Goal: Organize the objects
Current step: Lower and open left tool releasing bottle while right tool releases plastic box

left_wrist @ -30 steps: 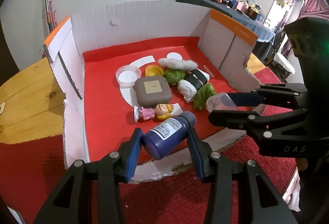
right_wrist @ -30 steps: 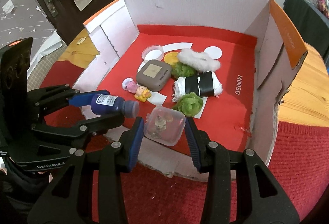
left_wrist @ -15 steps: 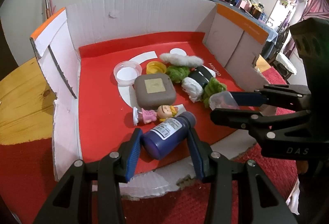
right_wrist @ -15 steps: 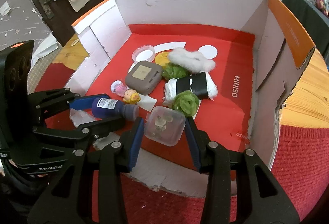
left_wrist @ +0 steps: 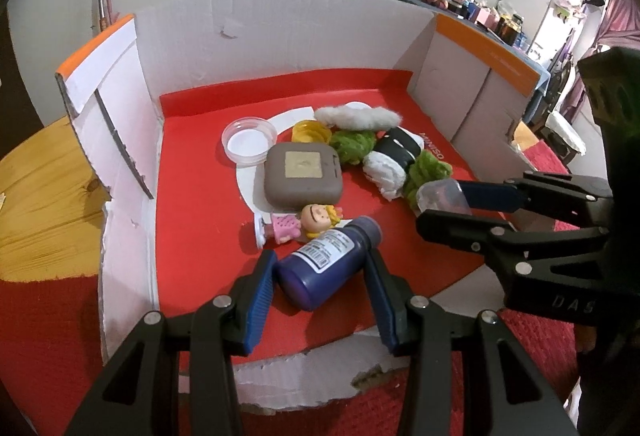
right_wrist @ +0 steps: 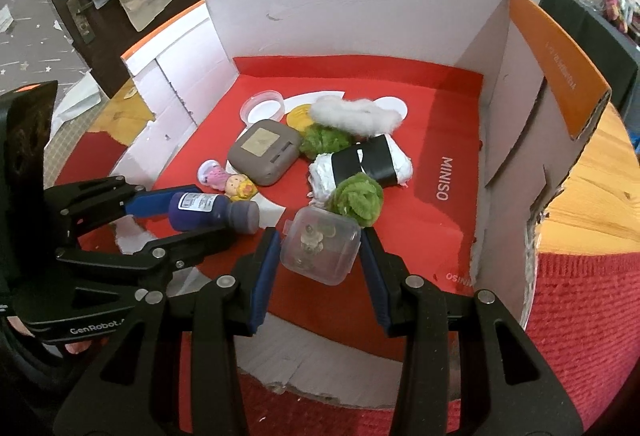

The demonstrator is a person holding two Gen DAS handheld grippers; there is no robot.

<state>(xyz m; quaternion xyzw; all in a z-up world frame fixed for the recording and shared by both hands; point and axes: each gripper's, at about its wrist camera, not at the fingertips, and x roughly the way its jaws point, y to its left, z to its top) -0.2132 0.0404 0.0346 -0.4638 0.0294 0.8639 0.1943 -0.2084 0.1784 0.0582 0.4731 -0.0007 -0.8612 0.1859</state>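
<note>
The left gripper (left_wrist: 320,284) is angled steeply downward, its blue-padded black fingers (left_wrist: 260,296) clamped on the sides of a dark blue plastic bottle with a white label (left_wrist: 324,264). The right gripper (right_wrist: 318,254) is tilted likewise just to its right, its pads pressed on a small clear plastic box with rounded corners (right_wrist: 320,244). The two are held side by side, tips near each other.
</note>
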